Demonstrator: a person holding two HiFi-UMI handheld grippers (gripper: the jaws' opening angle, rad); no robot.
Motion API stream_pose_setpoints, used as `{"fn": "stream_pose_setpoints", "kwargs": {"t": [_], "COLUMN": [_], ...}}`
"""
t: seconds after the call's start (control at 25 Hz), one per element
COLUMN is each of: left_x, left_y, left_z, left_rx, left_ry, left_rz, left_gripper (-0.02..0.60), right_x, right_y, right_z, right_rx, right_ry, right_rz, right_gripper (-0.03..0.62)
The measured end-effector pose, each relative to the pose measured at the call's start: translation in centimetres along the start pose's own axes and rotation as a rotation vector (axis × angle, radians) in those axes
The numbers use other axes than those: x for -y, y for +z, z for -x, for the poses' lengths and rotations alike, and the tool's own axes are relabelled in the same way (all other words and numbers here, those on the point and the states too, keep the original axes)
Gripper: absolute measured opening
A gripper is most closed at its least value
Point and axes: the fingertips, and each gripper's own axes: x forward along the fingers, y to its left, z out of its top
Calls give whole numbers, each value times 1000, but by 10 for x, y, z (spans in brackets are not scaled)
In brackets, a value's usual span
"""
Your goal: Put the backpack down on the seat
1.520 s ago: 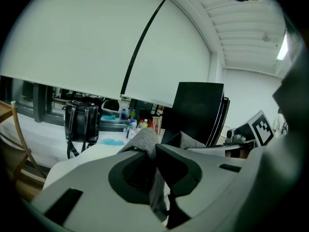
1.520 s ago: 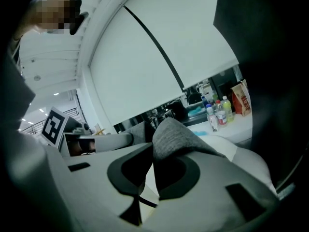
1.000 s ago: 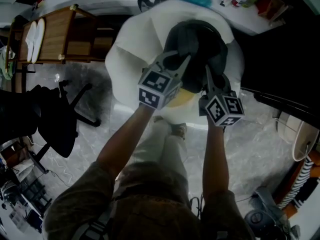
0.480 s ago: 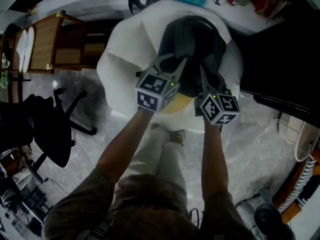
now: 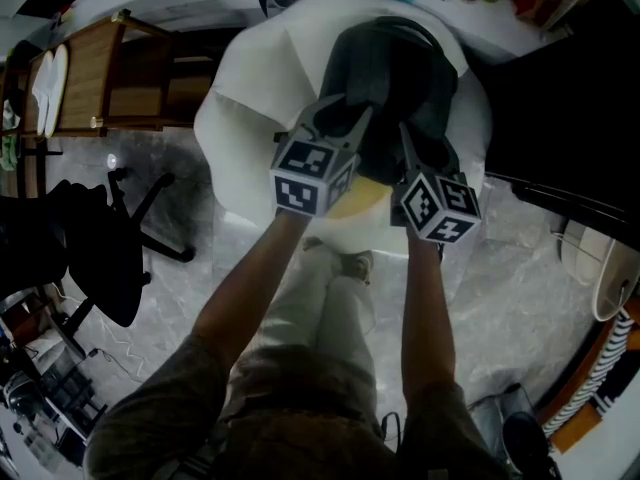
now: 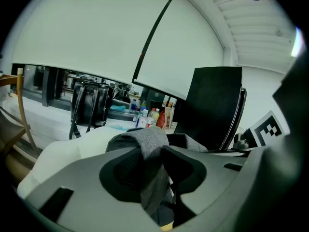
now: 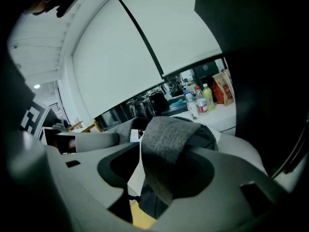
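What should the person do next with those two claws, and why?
Probably pull the left gripper and right gripper back off the straps. The backpack already sits on the white seat, and both sets of jaws have just been opening, a grey strap lying loose between each.

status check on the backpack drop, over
Left hand-held gripper and right hand-held gripper: jaws just opened, straps loose between them. Backpack sitting on white seat. Nothing in the way.
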Motion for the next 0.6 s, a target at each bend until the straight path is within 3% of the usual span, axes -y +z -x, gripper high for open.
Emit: {"fn": "stream_pose_setpoints", "kwargs": {"t": [0.12, 0.28, 0.6], "left_x": [-1, 1, 23], "left_y": [-2, -1, 9], "left_z": [8, 19, 40], "left_rx": [3, 12, -1], "left_ry": [23, 37, 25], "left_rz": [0, -1, 20], "left_gripper": [193, 199, 199], "right_x": [3, 4, -12], "right_y": [-7, -10, 0], "right_z": [7, 18, 50], "right_rx": [-16, -20, -18], "right_ry": [-31, -55, -44], "right_rz": [-5, -21, -27], "right_gripper": [250, 276, 251]}}
